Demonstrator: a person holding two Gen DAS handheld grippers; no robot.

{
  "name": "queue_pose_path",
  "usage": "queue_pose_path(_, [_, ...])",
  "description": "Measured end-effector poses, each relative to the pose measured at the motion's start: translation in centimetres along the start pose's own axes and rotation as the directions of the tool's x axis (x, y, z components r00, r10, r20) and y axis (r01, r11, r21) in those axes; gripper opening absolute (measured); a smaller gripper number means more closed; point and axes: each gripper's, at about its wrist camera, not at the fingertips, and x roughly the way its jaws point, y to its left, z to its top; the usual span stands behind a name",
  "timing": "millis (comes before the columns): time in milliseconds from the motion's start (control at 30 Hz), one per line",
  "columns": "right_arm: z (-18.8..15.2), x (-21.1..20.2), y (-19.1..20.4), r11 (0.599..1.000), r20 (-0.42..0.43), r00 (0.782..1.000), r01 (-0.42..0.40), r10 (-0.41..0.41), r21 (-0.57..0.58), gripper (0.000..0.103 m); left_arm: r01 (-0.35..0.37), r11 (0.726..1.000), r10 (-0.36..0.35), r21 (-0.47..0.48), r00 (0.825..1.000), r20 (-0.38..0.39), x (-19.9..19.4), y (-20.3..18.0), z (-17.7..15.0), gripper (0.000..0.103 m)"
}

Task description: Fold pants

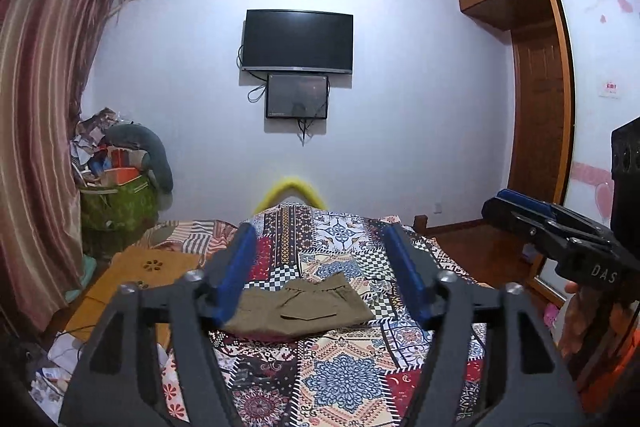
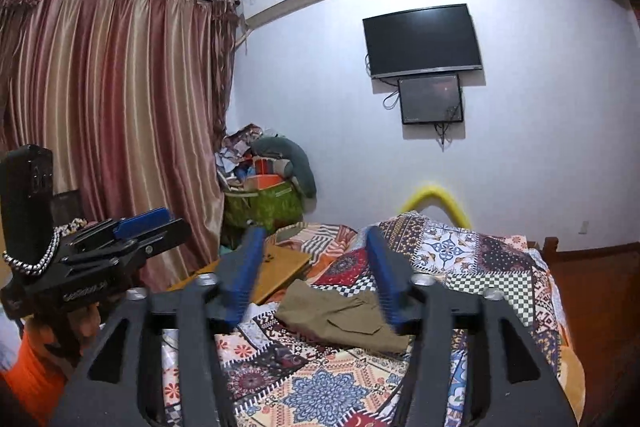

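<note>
Olive-brown pants (image 1: 304,307) lie folded into a compact rectangle on the patchwork bedspread (image 1: 328,379), pocket flap up. They also show in the right wrist view (image 2: 344,319). My left gripper (image 1: 320,227) is open and empty, raised above and behind the pants. My right gripper (image 2: 314,231) is open and empty, also raised above the bed. Each gripper shows from the side in the other's view, the right one (image 1: 504,203) at the right edge, the left one (image 2: 168,219) at the left.
A wooden board (image 1: 140,275) lies on the bed's left side. A green bag of clutter (image 1: 116,199) stands by the curtain (image 1: 44,131). A TV (image 1: 298,41) hangs on the far wall. A wardrobe (image 1: 540,39) stands right. A yellow bed rail (image 1: 290,193) is at the foot.
</note>
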Motion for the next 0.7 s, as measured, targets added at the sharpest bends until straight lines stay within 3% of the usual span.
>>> queue_pose_path(100, [-0.1, -0.3, 0.0, 1.000, -0.006, 1.000, 0.013, -0.013, 0.008, 0.066, -0.023, 1.000, 0.023, -0.008, 1.000, 0.003, -0.5, -0.1, -0.3, 0.083])
queue_pose_path(167, [-0.2, -0.7, 0.0, 1.000, 0.001, 1.000, 0.026, -0.026, 0.014, 0.080, -0.049, 0.999, 0.049, -0.016, 0.999, 0.013, -0.8, 0.0, -0.4, 0.090])
queue_pose_path(233, [-0.3, -1.1, 0.1, 0.999, 0.011, 0.999, 0.039, -0.039, 0.018, 0.084, -0.066, 0.998, 0.067, -0.019, 0.998, 0.018, -1.1, -0.1, -0.5, 0.096])
queue_pose_path(467, [-0.4, -1.5, 0.6, 0.997, 0.017, 0.997, 0.070, -0.071, 0.017, 0.102, -0.082, 0.996, 0.083, -0.029, 0.996, 0.019, -1.5, -0.1, -0.9, 0.100])
queue_pose_path(700, [-0.6, -1.7, 1.1, 0.996, 0.010, 0.996, 0.093, -0.093, -0.005, 0.102, -0.071, 0.997, 0.071, -0.031, 0.997, 0.007, -1.3, -0.2, -1.3, 0.100])
